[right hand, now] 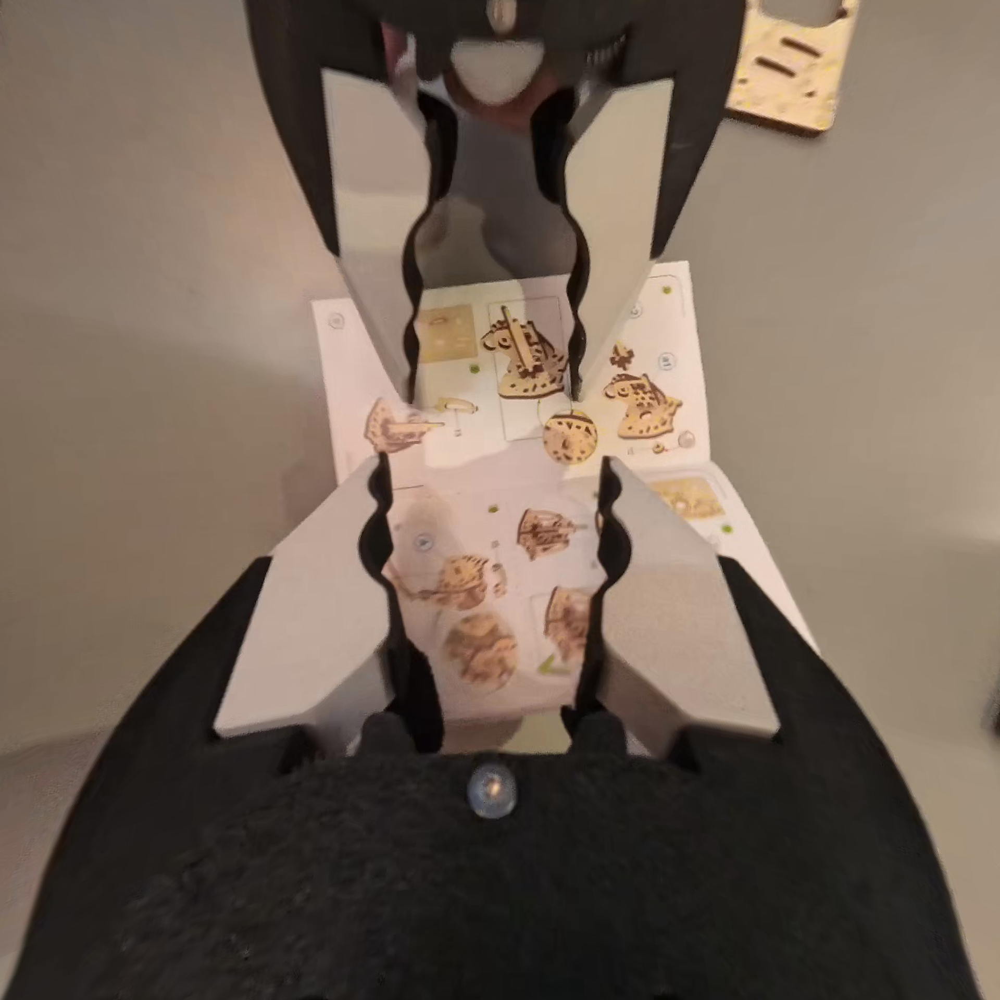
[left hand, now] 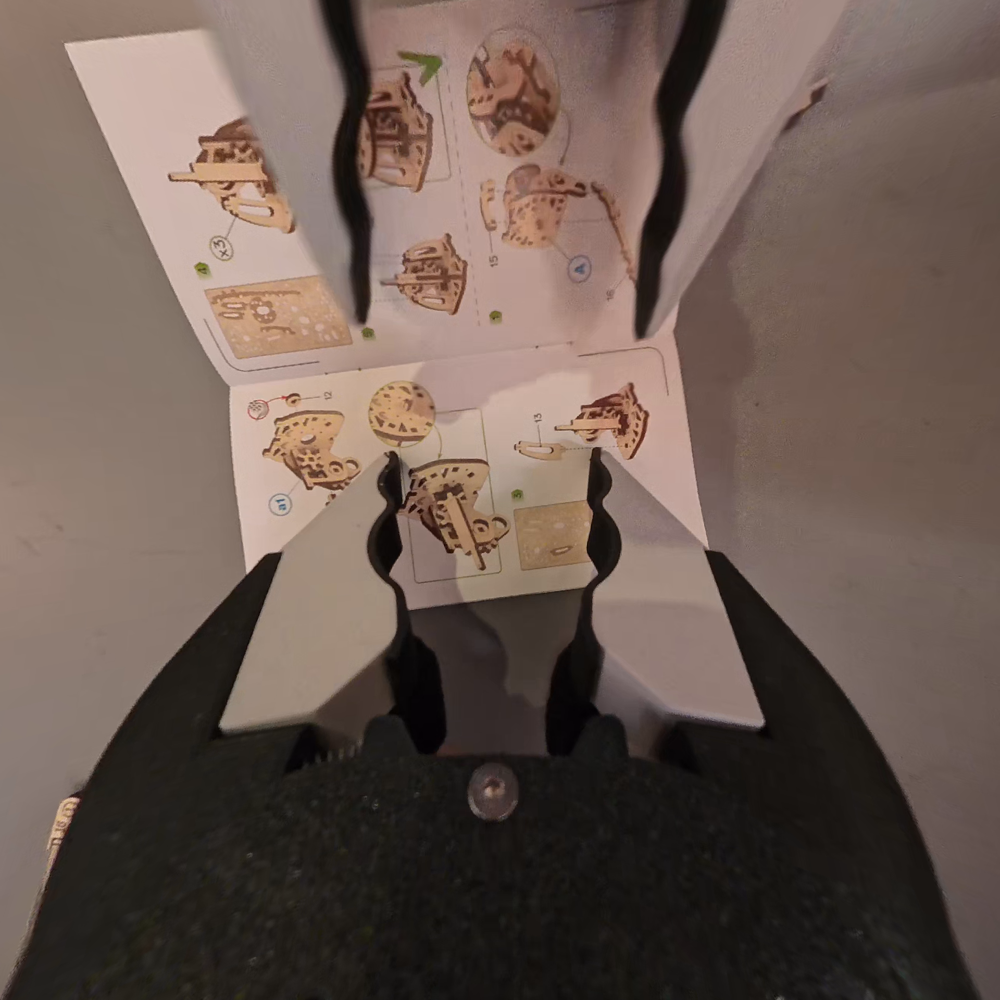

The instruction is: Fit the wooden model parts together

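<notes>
An open instruction booklet (left hand: 519, 357) with pictures of a wooden model lies flat on the grey table. My left gripper (left hand: 492, 457) hovers open and empty over its near page. My right gripper (left hand: 500, 324) comes in from the far side, open and empty, over the far page. In the right wrist view my right gripper (right hand: 493, 460) is open above the booklet (right hand: 471, 487), facing the left gripper (right hand: 492, 397), also open. A wooden part sheet (right hand: 784, 76) with cut-outs lies at the top right. No loose wooden part shows between the jaws.
The grey table (left hand: 108, 487) surrounds the booklet on both sides. A small torn bit of paper or tape (left hand: 814, 92) shows at the upper right in the left wrist view. A dark object edge (right hand: 993, 725) sits at the right border. The left gripper's tips are roughly 4 cm from the right gripper's.
</notes>
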### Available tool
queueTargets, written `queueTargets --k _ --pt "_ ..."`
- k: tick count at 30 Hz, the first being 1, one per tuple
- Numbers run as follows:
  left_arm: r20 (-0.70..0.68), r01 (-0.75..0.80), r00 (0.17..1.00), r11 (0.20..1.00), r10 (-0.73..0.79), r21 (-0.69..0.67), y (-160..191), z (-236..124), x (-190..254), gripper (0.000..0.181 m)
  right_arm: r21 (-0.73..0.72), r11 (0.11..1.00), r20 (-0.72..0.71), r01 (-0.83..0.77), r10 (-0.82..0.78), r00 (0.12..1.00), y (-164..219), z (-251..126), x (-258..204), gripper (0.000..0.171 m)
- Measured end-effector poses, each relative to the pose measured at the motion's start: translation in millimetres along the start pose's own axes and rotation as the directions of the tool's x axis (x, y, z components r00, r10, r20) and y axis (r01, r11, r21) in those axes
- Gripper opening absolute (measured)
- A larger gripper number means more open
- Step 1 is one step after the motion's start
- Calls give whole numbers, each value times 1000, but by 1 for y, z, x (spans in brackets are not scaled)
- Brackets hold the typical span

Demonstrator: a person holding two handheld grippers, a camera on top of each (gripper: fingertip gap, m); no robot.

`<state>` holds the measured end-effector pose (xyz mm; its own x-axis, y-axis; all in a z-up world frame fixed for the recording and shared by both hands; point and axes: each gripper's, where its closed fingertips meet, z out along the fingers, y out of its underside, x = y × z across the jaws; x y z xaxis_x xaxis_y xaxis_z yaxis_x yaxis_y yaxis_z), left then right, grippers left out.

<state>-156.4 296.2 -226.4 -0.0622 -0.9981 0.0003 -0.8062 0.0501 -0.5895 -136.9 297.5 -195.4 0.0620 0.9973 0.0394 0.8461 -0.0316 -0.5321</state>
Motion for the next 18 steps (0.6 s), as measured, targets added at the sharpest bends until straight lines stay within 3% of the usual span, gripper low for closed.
queueTargets --k 1,5,12,18 --pt "0 2 1000 1000 -2 5 0 0 0 68 -25 999 14 30 -29 999 4 9 4 80" --pt "6 13 1000 999 -13 38 0 0 0 68 -82 994 64 66 -61 996 21 26 11 90" --pt "-2 22 1000 997 -22 80 6 -5 0 67 -11 1000 30 6 -6 1000 36 16 15 84" --pt "-7 9 1000 998 -9 54 7 -6 -3 60 -32 998 17 -46 46 999 65 -3 19 80"
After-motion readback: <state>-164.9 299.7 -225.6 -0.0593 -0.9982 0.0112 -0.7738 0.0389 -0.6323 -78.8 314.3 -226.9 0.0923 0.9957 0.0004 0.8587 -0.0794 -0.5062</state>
